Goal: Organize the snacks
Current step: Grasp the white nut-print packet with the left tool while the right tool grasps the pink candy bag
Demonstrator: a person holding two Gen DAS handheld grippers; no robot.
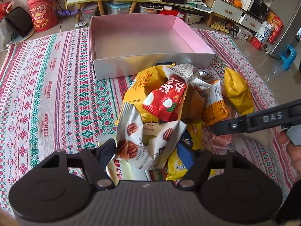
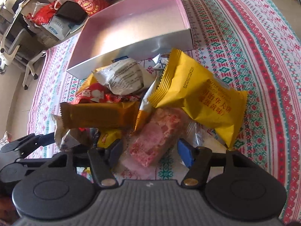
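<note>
Snack pile [image 1: 169,113] sat on the patterned cloth [image 1: 47,84], just in front of the empty pink box [image 1: 131,37]. My left tongs [image 1: 153,150] straddled the pecan packet [image 1: 135,143], not clamped; right tongs [image 2: 150,150] straddled the pink nougat bar [image 2: 156,139], pads apart. Packets looked light, crinkly, slippery; I judged the crimped ends or bar middle the best hold.

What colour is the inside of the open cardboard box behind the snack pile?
Pale pink inside the open cardboard box; its outer wall looks white. Clearest in the left wrist view.
</note>
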